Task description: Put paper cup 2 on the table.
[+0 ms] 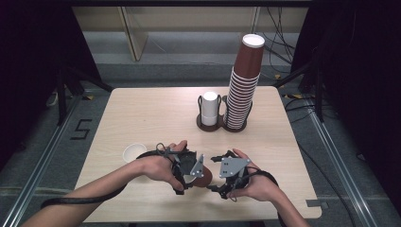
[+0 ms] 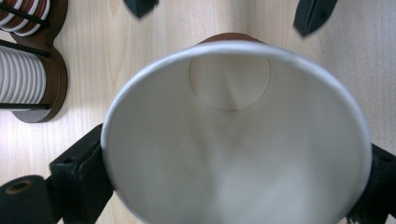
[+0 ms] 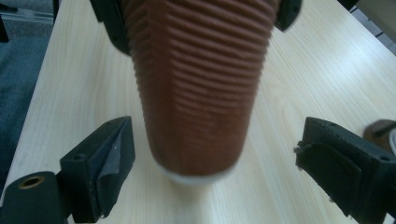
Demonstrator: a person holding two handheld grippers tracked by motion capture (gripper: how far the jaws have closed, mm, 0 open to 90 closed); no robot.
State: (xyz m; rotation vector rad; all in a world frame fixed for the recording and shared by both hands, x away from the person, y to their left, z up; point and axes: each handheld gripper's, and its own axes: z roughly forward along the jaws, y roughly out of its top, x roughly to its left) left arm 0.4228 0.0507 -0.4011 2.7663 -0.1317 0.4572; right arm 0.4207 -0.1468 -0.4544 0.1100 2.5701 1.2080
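We hold a brown ribbed paper cup [image 3: 196, 88] in the left gripper [image 1: 189, 171], clamped at its white rim, low over the table's [image 1: 151, 113] near edge; our right gripper [image 3: 212, 154] stands open, pads clear of the tapered base; we should close squarely on the ridged sleeve without crushing it; beyond lies a loose white cup [image 1: 133, 152]; farther off, a dark holder [image 1: 210, 124] carries short white and tall brown stacks [image 1: 243, 85].

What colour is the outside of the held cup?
Ribbed brown cup, clearest in the right gripper view.
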